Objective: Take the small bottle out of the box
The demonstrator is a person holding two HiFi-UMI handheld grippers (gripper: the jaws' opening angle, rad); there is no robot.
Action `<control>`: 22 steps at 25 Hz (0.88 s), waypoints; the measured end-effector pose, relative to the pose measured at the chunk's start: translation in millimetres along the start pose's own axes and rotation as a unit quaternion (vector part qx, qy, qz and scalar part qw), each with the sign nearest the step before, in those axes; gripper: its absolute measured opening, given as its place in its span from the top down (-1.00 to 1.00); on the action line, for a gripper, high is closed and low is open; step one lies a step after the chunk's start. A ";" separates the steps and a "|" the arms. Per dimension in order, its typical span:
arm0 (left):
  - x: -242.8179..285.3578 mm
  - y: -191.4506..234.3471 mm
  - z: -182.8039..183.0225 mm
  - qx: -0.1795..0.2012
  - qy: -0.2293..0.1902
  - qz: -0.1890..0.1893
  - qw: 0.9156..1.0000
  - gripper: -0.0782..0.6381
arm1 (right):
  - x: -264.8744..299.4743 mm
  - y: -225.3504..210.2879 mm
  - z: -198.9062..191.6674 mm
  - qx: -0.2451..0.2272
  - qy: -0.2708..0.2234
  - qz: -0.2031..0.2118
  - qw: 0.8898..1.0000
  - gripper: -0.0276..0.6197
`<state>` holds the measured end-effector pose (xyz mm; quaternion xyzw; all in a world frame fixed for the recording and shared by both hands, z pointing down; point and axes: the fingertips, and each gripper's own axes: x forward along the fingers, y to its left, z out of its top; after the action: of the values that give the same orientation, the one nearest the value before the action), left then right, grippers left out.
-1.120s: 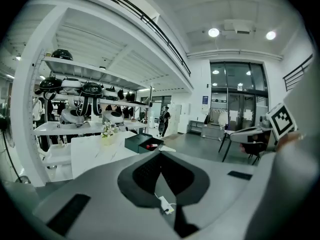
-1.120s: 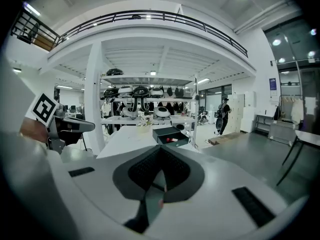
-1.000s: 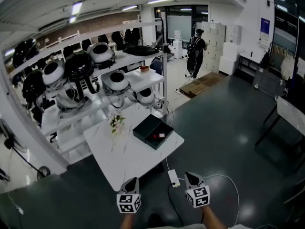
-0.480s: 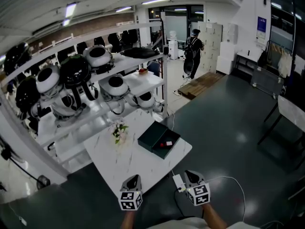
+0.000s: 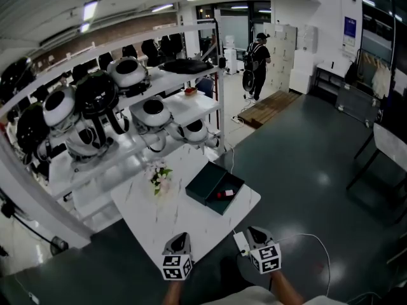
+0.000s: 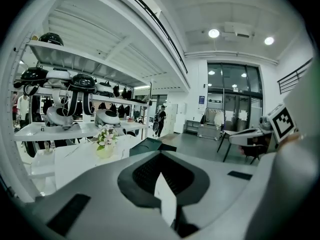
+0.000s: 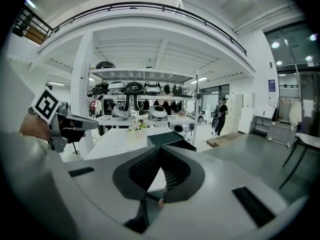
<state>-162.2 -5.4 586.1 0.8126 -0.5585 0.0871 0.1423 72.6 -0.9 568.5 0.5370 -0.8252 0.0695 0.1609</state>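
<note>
The left gripper and right gripper hung closed and empty near the table edge, apparently because the box holding the bottle lay beyond reach.

1. Table: directly ahead of me, mid-scene.
2. Box: on the table, at its far right corner.
3. Small bottle: in the box, toward its right side.
4. Flowers: on the table, left of the box.
5. Shelving: behind and left of the table.
6. Person: far, right of the shelving.
</note>
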 end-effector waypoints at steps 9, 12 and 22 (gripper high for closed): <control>63.6 41.6 19.2 -0.003 0.001 0.019 1.000 0.73 | 80.1 -26.3 20.4 -0.002 -0.004 0.011 1.000 0.85; 93.2 60.3 33.0 -0.006 0.003 0.030 1.000 0.73 | 117.4 -41.1 36.4 -0.001 -0.006 0.018 1.000 0.85; 187.2 102.6 66.6 -0.017 0.012 0.069 0.997 0.73 | 220.7 -100.7 86.3 -0.010 -0.016 0.041 0.999 0.85</control>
<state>-191.4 -227.0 593.2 0.7686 -0.6128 0.0966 0.1562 65.7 -258.0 556.9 0.5025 -0.8495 0.0592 0.1498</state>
